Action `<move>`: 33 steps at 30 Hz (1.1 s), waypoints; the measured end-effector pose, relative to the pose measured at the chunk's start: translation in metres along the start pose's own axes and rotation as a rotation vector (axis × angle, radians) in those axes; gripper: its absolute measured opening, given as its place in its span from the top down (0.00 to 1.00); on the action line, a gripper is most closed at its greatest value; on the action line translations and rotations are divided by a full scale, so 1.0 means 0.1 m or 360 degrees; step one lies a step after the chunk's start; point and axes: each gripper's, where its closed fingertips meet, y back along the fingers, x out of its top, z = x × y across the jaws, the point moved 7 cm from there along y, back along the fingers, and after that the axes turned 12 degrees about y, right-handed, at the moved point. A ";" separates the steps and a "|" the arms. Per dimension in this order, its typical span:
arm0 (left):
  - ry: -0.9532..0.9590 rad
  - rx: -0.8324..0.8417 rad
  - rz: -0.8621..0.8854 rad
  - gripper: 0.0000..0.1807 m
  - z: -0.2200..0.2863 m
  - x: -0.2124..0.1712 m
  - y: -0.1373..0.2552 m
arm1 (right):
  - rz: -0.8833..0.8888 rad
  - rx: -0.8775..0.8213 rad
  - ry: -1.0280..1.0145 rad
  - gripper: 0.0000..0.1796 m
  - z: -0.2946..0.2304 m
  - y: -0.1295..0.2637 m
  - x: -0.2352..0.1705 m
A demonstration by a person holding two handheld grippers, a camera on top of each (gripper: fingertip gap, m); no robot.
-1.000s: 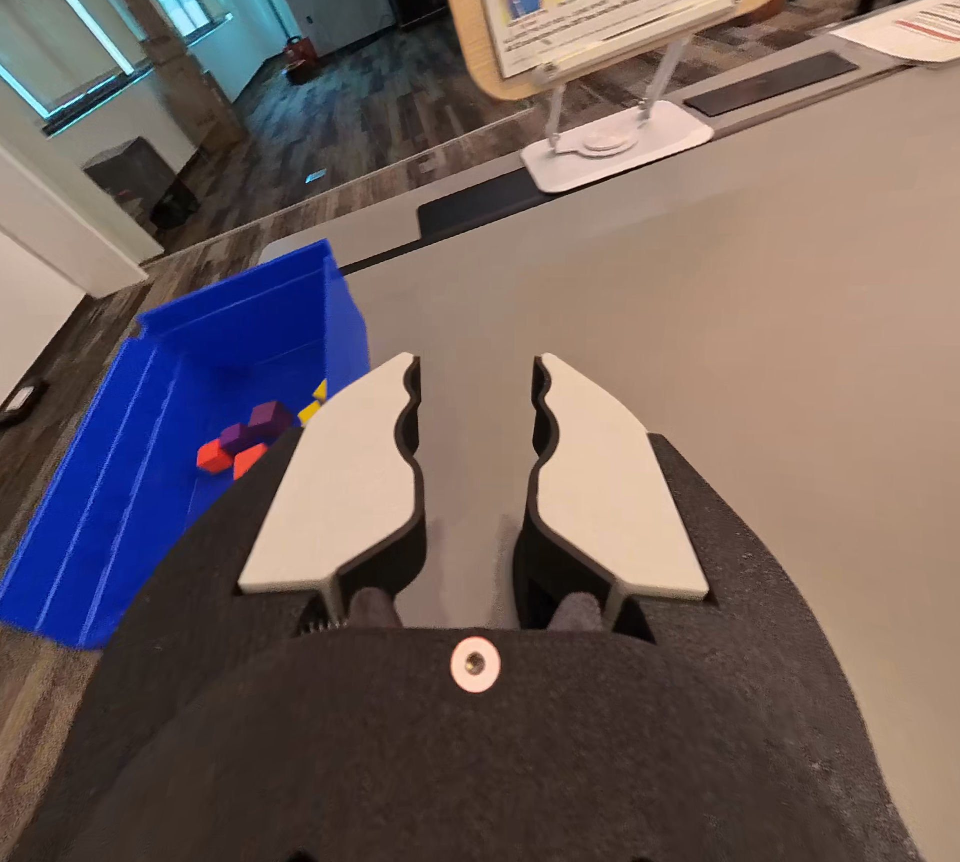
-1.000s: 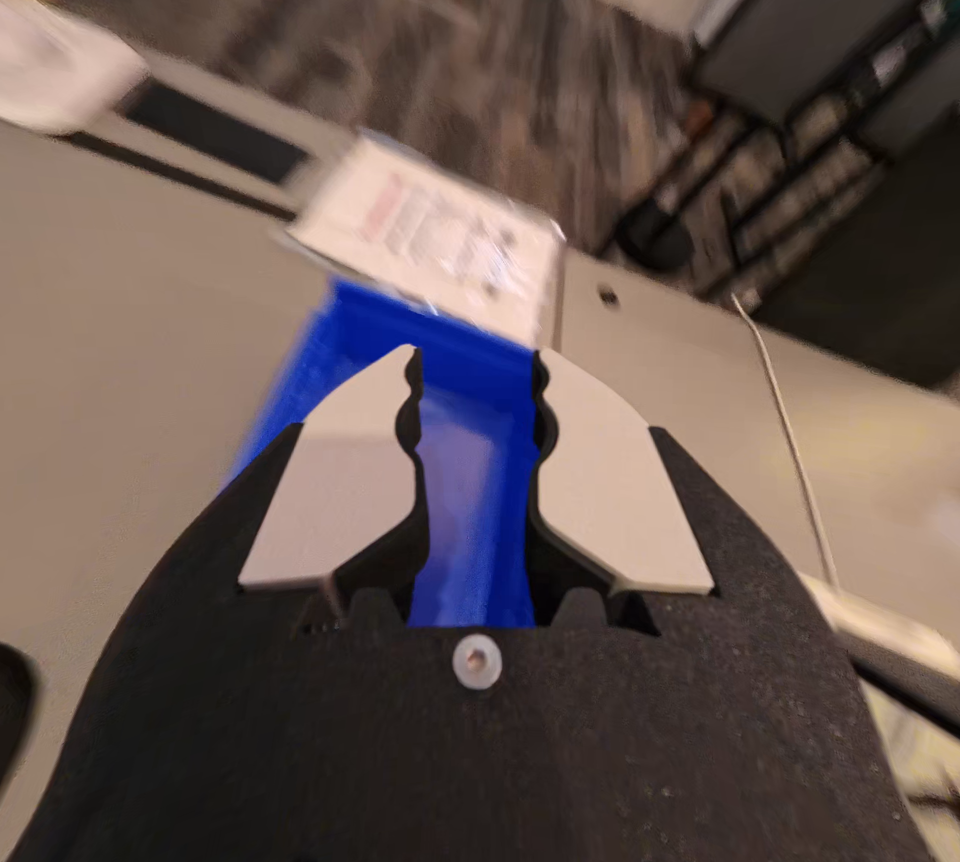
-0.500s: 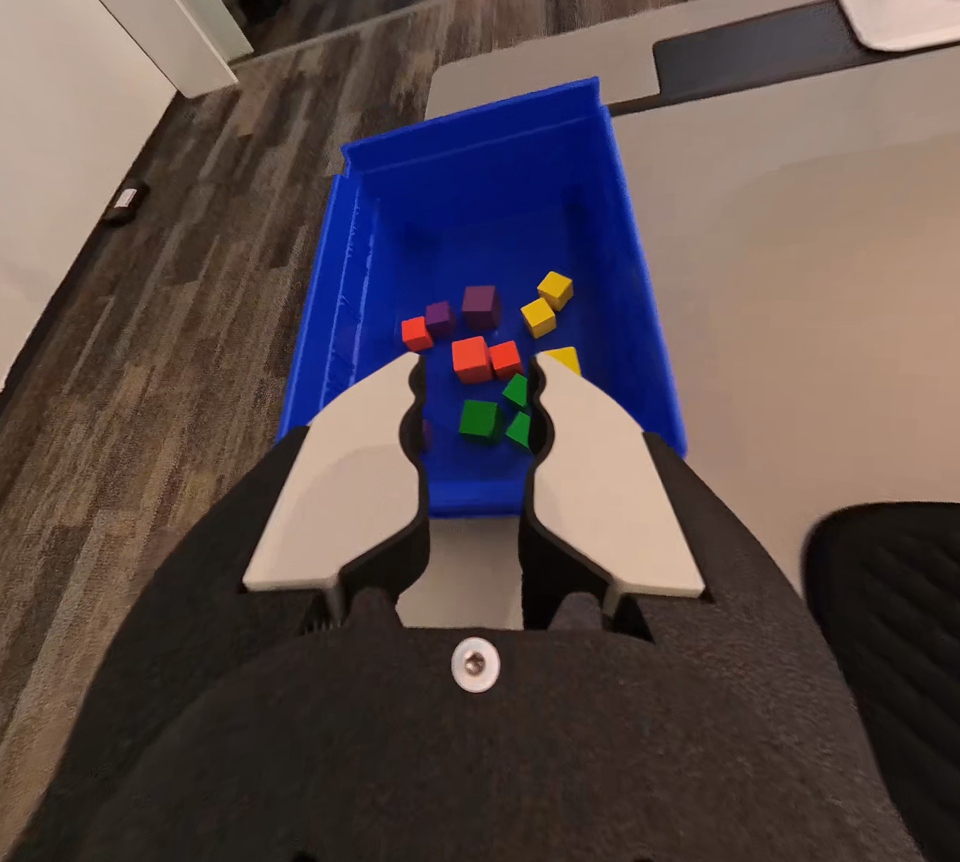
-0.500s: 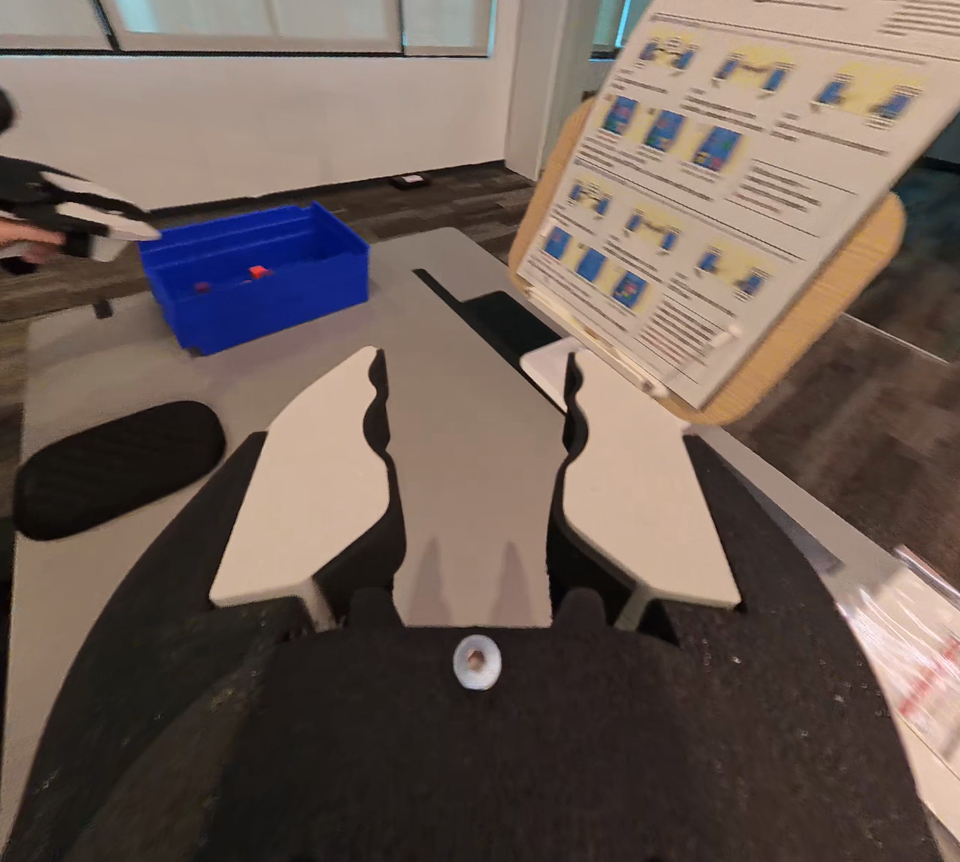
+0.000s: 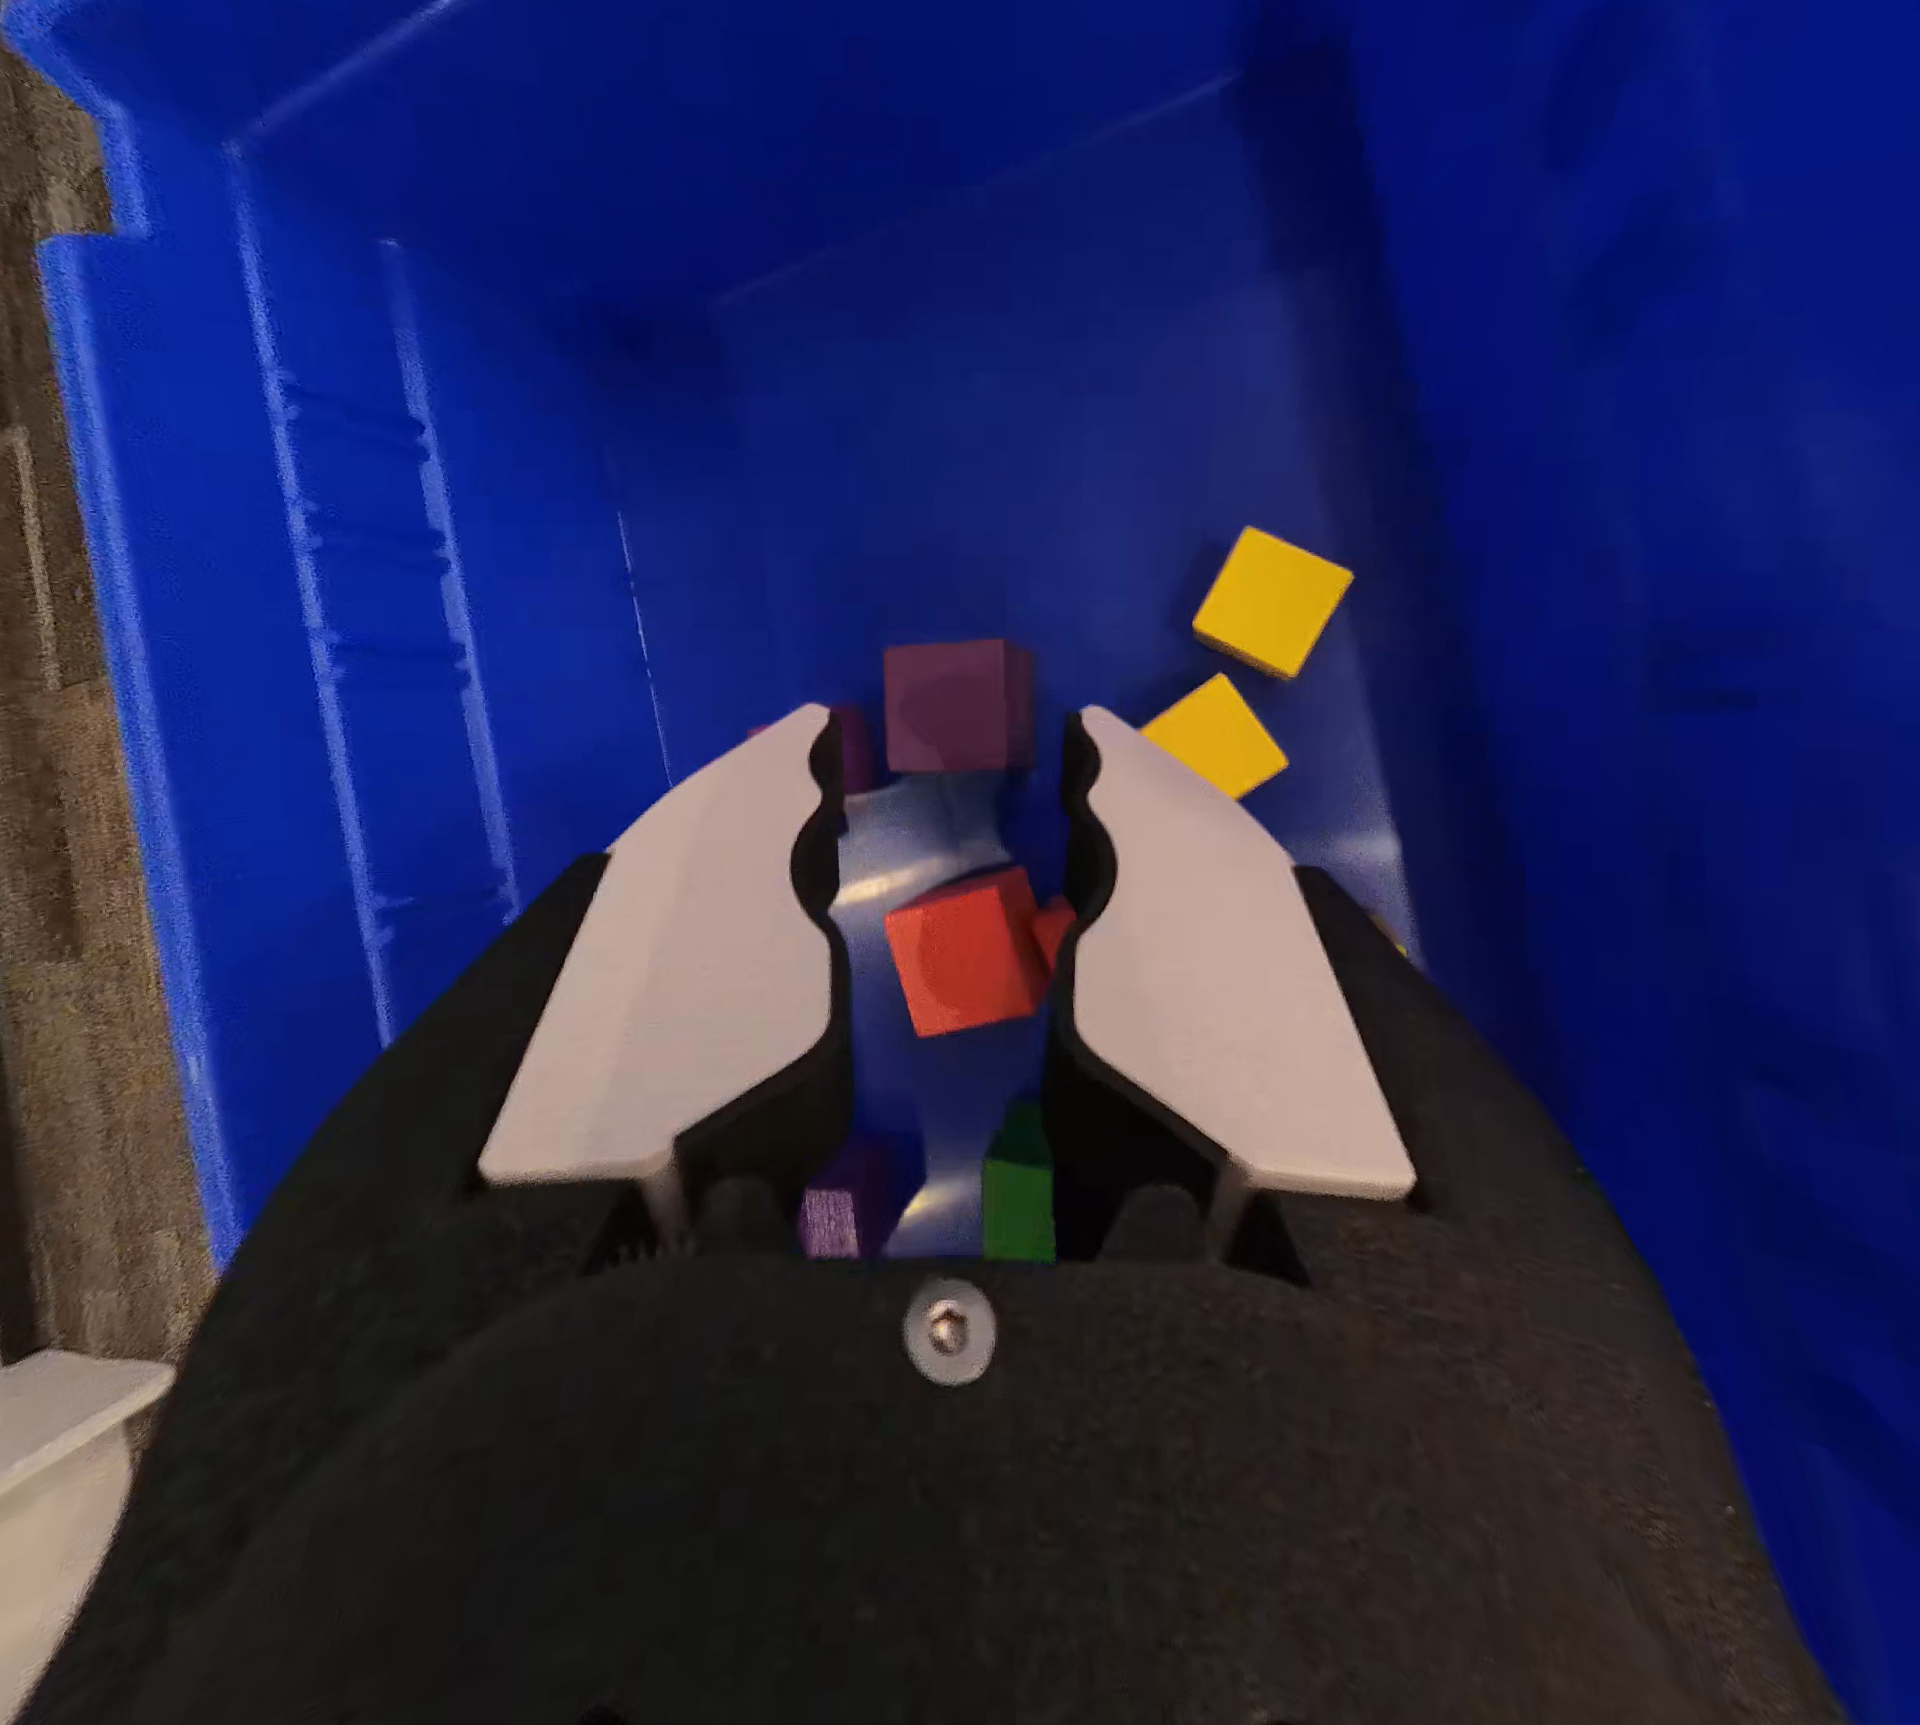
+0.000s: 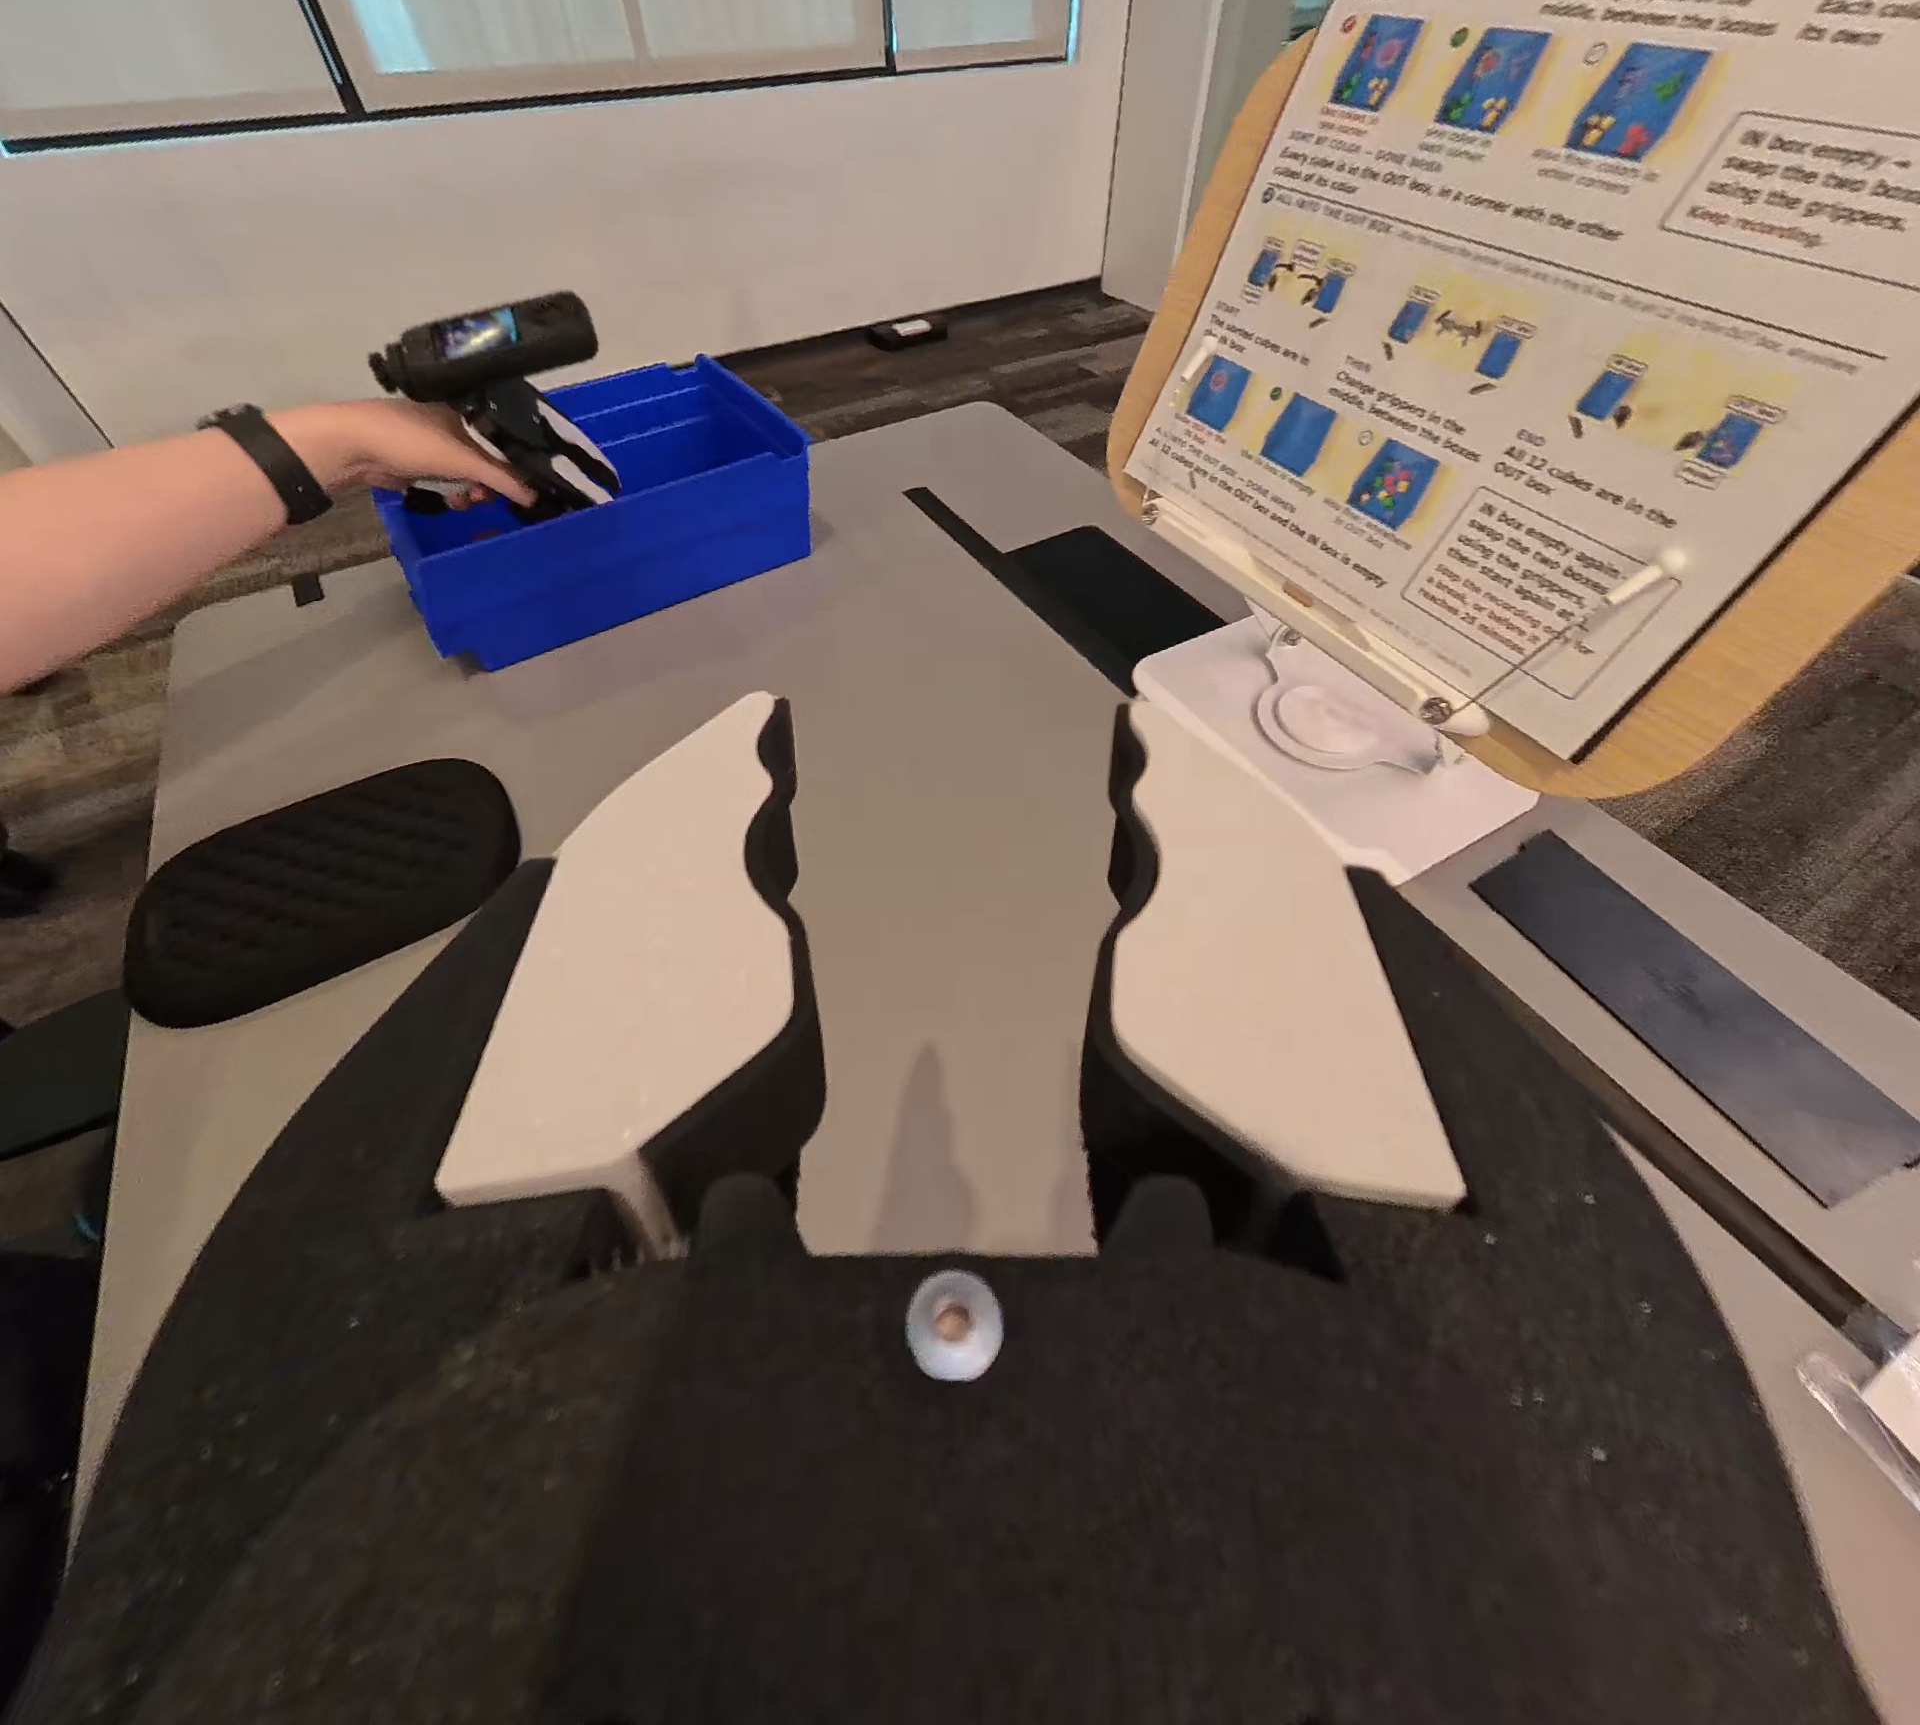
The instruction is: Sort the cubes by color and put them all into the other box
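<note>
the right gripper [image 6: 948, 740] hangs over the grey table [image 6: 935, 595], jaws apart with nothing between; far left, the left gripper [image 6: 582, 470] dips into 1 blue box [image 6: 644, 574].

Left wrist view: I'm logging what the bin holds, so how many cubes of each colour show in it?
Red cubes: 2
Purple cubes: 3
Yellow cubes: 2
Green cubes: 1
Total: 8 showing; the left hand-held gripper may hide more.

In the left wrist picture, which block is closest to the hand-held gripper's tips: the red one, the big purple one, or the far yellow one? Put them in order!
From the left hand-held gripper:
1. Red cube, between its open fingers.
2. Big purple cube, just past the tips.
3. Far yellow cube, up right, by the blue box wall.
</note>
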 end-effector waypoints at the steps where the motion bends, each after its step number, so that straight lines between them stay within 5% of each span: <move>1: -0.0007 0.0017 -0.0028 0.78 0.00 0.01 -0.05 | 0.0014 -0.0009 -0.0011 0.68 0.02 0.03 -0.01; 11: -0.0054 0.0062 -0.0188 0.84 -0.01 0.07 -0.20 | 0.0043 -0.0040 -0.0107 0.70 0.18 0.14 -0.09; 16: -0.0079 -0.0034 0.0253 0.84 0.07 0.49 0.49 | -0.0008 -0.0038 -0.0072 0.70 0.15 0.00 -0.13; 21: -0.0475 -0.0565 0.1115 0.85 1.21 0.84 1.78 | 0.0049 0.0333 -0.0183 0.67 -0.16 -0.50 -0.10; 26: -0.0814 -0.1085 0.1587 0.85 2.56 0.73 2.54 | 0.0252 0.0860 -0.0579 0.63 -0.55 -0.86 -0.01; 33: -0.1258 -0.0719 0.1734 0.85 3.59 0.76 2.64 | 0.0261 0.0307 -0.0620 0.61 -0.34 -0.61 0.06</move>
